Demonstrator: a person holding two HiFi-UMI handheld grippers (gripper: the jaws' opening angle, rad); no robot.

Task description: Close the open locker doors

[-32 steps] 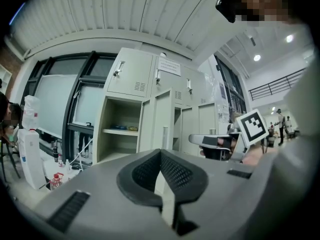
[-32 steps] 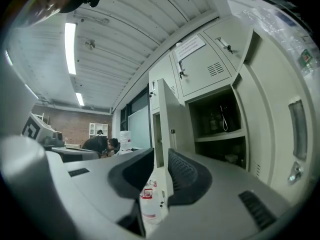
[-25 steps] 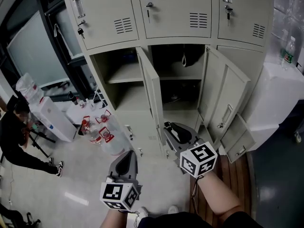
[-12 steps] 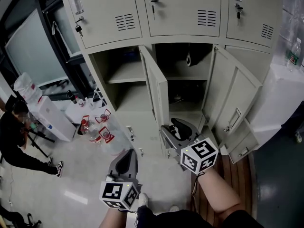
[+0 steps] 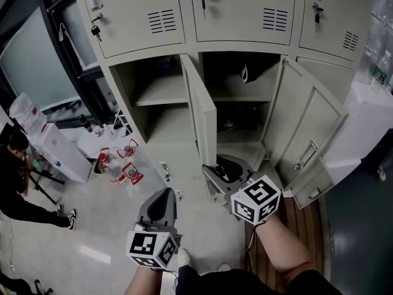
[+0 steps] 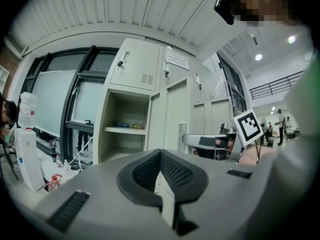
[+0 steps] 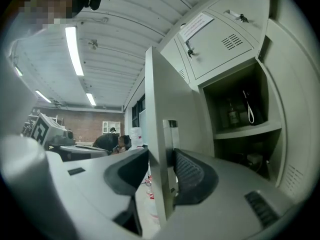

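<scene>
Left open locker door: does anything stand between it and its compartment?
Nothing visible does. The door has its edge between the jaws of the right gripper, which have just been closing. The sweep to the left compartment looks free; the bottles stand lower, on the floor.

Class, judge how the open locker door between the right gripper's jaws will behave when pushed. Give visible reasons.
The door looks like flat, hinged sheet metal, so it likely swings as one stiff panel. Its thin, smooth edge may slip in the right gripper, whose jaws have just been closing around it.
</scene>
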